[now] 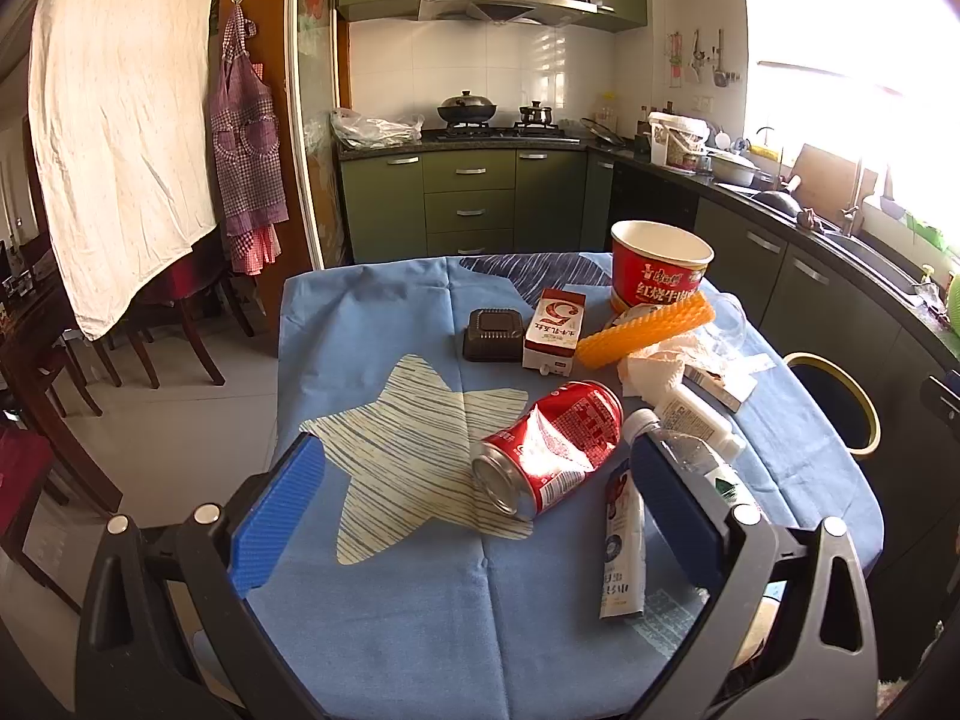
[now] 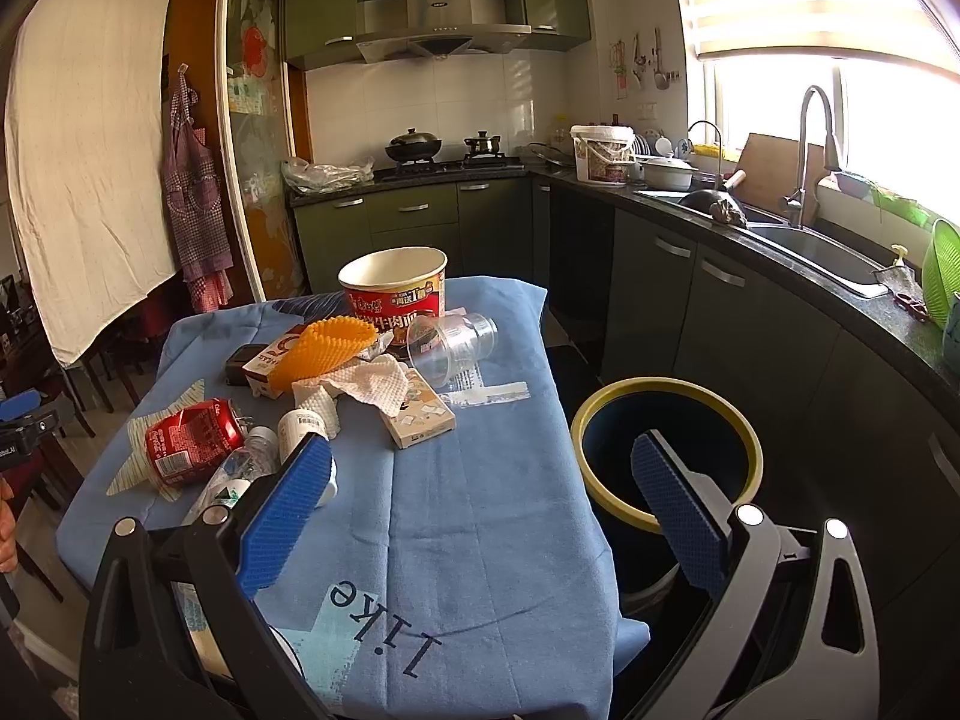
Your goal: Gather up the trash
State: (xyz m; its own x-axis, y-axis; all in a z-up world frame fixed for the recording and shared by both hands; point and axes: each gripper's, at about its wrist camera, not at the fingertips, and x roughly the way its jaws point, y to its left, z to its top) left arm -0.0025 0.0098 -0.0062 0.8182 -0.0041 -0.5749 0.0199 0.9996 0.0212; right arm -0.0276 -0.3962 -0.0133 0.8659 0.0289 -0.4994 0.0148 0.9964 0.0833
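The table [image 1: 384, 630], draped in a blue cloth with a pale star print, served as the landmark for everything. Above its near edge the left gripper [image 1: 477, 516] hung with its jaws spread wide and nothing between them, the blue pads framing a dented red soda can [image 1: 549, 447] that lay on its side on the star. Just right of the can lay a clear plastic bottle [image 1: 690, 450], partly behind the gripper's right pad, a small white bottle [image 1: 696, 417] beside it, and a flattened white tube [image 1: 624, 546] nearer the table's front edge. Toward the far side of the table stood a red instant-noodle bowl [image 1: 660, 264], upright and open. In front of it an orange ridged piece [image 1: 648, 330] rested on a crumpled paper towel [image 1: 654, 369], with a red-and-white carton [image 1: 555, 330] and a dark square container [image 1: 495, 333] to its left.

The right gripper [image 2: 480, 486] was also released and empty, its left pad over the table's near part, its right pad over the trash bin [image 2: 666, 390]. The bin, dark with a yellow rim, stood on the floor just off the table's right edge. On the table the right wrist view also showed a clear plastic cup [image 2: 453, 348] lying on its side and a flat cardboard box [image 2: 420, 417] near the towel
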